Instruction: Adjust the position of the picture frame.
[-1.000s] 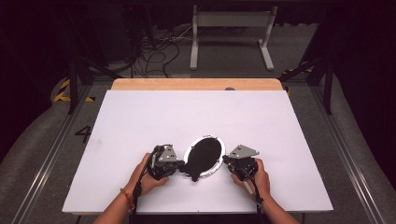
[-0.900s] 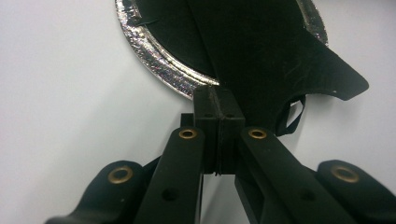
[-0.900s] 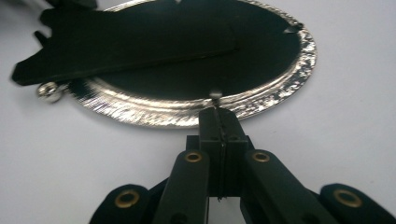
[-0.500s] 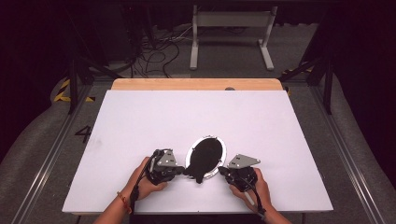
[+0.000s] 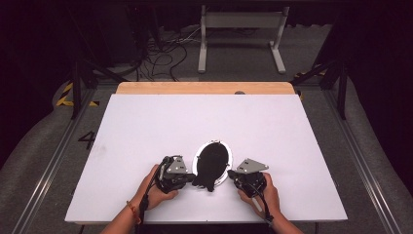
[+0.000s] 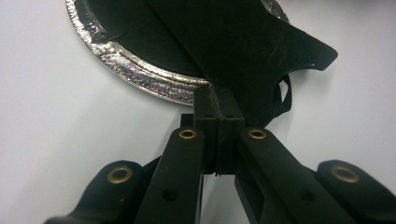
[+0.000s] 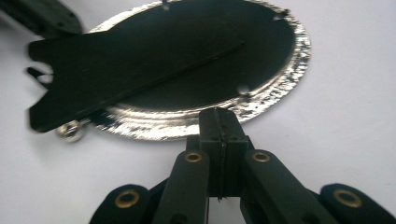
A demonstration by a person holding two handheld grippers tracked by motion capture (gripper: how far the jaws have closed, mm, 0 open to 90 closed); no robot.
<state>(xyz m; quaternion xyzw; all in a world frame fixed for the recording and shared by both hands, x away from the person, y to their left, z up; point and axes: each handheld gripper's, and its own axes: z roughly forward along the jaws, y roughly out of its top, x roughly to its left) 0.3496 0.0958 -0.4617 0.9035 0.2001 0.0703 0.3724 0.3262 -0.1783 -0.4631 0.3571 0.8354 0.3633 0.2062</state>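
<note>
Near the front edge of the tabletop (image 5: 146,126), the oval silver-rimmed plate (image 5: 197,161) with black cloth (image 5: 212,163) lies long axis front-to-back between both tools, the left tool (image 5: 187,178) shut on the cloth's front edge, the right tool (image 5: 234,174) shut, empty, beside the rim.

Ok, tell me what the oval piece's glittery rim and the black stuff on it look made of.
Glittery rim: probably metal or sequinned trim, silver with speckled sparkle and bright highlights. Black piece: likely felt or thin fabric, matte, no shine, with a cut edge and a loose strap loop. Table: smooth white board, faintly glossy.
</note>
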